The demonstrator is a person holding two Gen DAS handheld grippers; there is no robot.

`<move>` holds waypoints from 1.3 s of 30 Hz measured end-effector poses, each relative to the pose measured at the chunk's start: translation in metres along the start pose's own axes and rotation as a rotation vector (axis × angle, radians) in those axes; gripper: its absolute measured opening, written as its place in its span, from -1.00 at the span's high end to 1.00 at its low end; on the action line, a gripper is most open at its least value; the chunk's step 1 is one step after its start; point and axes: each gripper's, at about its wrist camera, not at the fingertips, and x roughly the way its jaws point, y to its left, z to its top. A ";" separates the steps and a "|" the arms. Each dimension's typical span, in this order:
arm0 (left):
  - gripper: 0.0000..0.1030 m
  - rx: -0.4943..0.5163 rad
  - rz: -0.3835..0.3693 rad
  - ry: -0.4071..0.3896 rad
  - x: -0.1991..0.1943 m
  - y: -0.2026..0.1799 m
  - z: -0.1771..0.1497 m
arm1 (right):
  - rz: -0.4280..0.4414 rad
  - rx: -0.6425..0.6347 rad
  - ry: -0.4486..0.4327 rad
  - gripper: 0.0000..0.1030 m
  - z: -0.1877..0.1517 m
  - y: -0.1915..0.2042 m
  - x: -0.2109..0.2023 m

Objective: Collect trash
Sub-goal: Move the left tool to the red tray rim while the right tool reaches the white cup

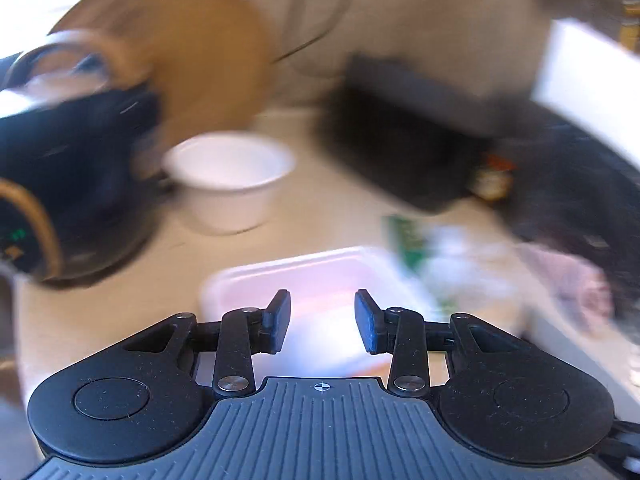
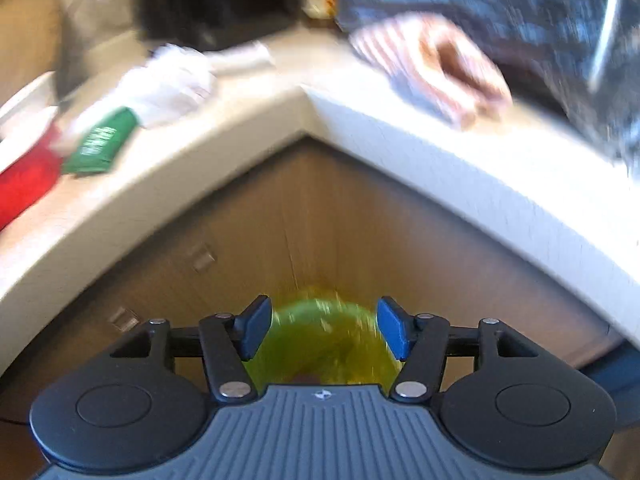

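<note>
Countertop (image 2: 224,184) – one green packet (image 2: 98,146), one white bowl (image 1: 230,176)

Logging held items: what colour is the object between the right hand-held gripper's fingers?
Translucent yellow-green object, blurred; shows best in the right wrist view.

1. We are seeing a white bowl (image 1: 230,168) at centre left of the left wrist view, with a tan round board (image 1: 200,52) above it.
2. We are seeing a white-rimmed tray (image 1: 320,280) glowing pinkish at lower centre.
3. We are seeing a green packet (image 2: 100,144) at the right wrist view's left, beside a red item (image 2: 24,184).
4. We are seeing a yellow-green translucent thing (image 2: 324,340) between blue pads (image 2: 394,330).
5. We are seeing a red-and-white striped cloth (image 2: 404,52) at upper right.
</note>
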 end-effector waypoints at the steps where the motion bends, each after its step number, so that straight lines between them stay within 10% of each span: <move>1: 0.23 -0.011 0.039 0.034 0.011 0.009 0.001 | 0.001 -0.023 -0.011 -0.22 0.001 0.003 -0.007; 5: 0.22 -0.029 0.121 0.057 0.027 0.027 0.002 | 0.068 -0.132 0.034 -0.25 0.001 0.015 -0.016; 12: 0.24 -0.094 0.017 0.163 0.039 0.054 -0.021 | 0.108 -0.102 -0.043 -0.25 0.033 0.027 -0.033; 17: 0.65 -0.023 0.036 0.148 0.017 0.066 -0.032 | 0.187 -0.136 -0.103 -0.25 0.074 0.056 -0.035; 29: 0.66 -0.167 0.062 0.095 -0.055 0.151 -0.056 | 0.465 -0.227 -0.023 -0.25 0.222 0.246 0.022; 36: 0.61 -0.183 -0.064 0.118 -0.061 0.172 -0.065 | 0.396 -0.091 0.088 -0.24 0.267 0.335 0.109; 39: 0.61 -0.179 -0.101 0.125 -0.058 0.176 -0.064 | 0.380 -0.018 0.190 0.26 0.269 0.342 0.138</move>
